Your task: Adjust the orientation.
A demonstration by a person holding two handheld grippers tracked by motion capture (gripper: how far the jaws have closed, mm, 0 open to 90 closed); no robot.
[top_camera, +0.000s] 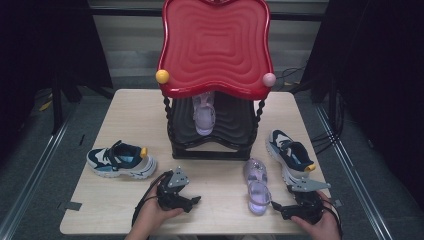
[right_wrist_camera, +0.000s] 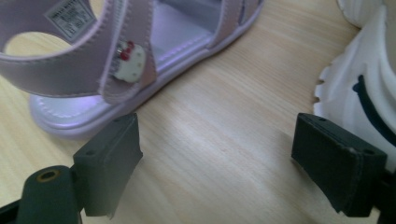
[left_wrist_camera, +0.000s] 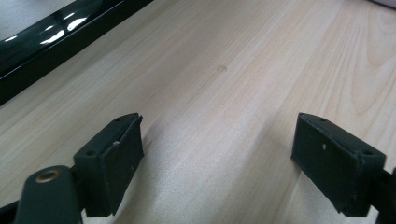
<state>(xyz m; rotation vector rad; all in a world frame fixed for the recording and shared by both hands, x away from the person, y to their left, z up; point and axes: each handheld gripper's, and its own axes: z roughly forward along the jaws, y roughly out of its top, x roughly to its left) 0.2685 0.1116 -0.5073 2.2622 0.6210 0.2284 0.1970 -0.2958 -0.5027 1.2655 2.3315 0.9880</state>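
Pale wood-grain desk (top_camera: 130, 120), bare between things. Glossy lilac sandal (top_camera: 257, 186) lying near front edge, just left of right hand-held gripper (top_camera: 280, 211), jaws wide, nothing between. Cat charm on strap (right_wrist_camera: 127, 65) plain in right gripper view. Left hand-held gripper (top_camera: 196, 200) gaping, empty, beside black shelf base (left_wrist_camera: 56, 32).

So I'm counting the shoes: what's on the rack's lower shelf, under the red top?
One lilac sandal lies on the dark lower shelf, toe toward the front. The red top covers the shelf's back part, so anything there is hidden.
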